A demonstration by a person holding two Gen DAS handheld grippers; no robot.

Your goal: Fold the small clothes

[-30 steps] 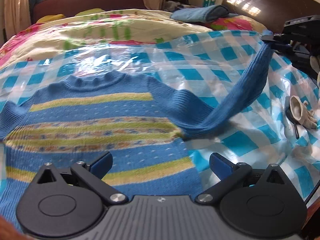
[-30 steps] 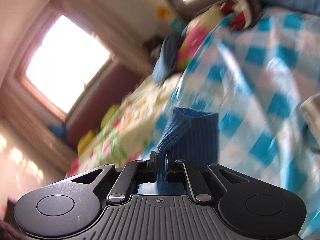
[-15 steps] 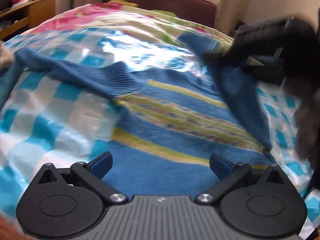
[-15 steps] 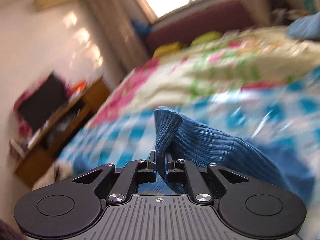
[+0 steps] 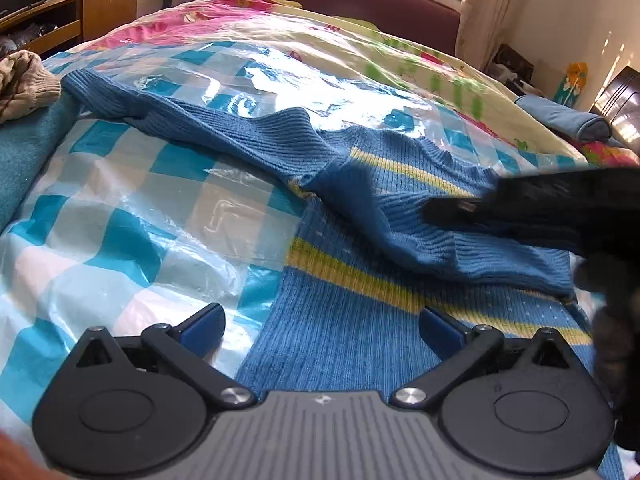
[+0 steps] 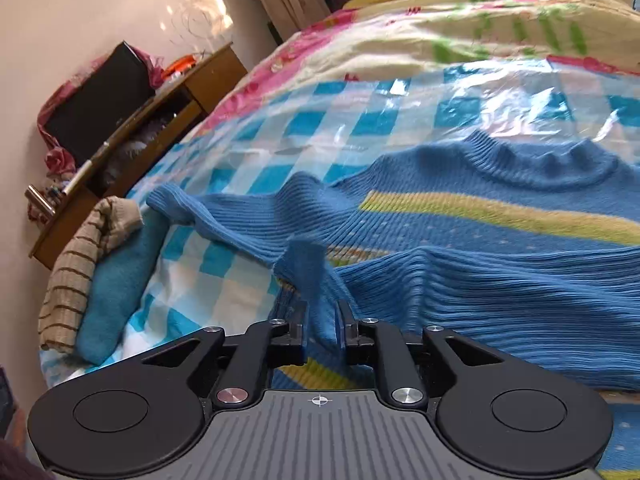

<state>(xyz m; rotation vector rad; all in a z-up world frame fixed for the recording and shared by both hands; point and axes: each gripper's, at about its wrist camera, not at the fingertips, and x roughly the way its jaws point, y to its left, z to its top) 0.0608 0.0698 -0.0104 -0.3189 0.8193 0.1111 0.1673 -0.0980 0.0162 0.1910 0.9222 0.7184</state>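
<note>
**Sleeve cuff between my right jaws, left jaws wide and empty**

My right gripper (image 6: 323, 322) has its jaws slightly parted, the blue sleeve cuff (image 6: 306, 264) sitting between them; can't tell if it's pinched or loose. That sleeve (image 5: 452, 240) lies folded across the chest of the striped blue sweater (image 5: 352, 320), which is spread on the checked plastic sheet (image 5: 132, 216) on the bed. My left gripper (image 5: 322, 326) hovers over the sweater's hem, jaws spread wide, holding nothing. The other sleeve (image 5: 192, 116) stretches out flat.
</note>
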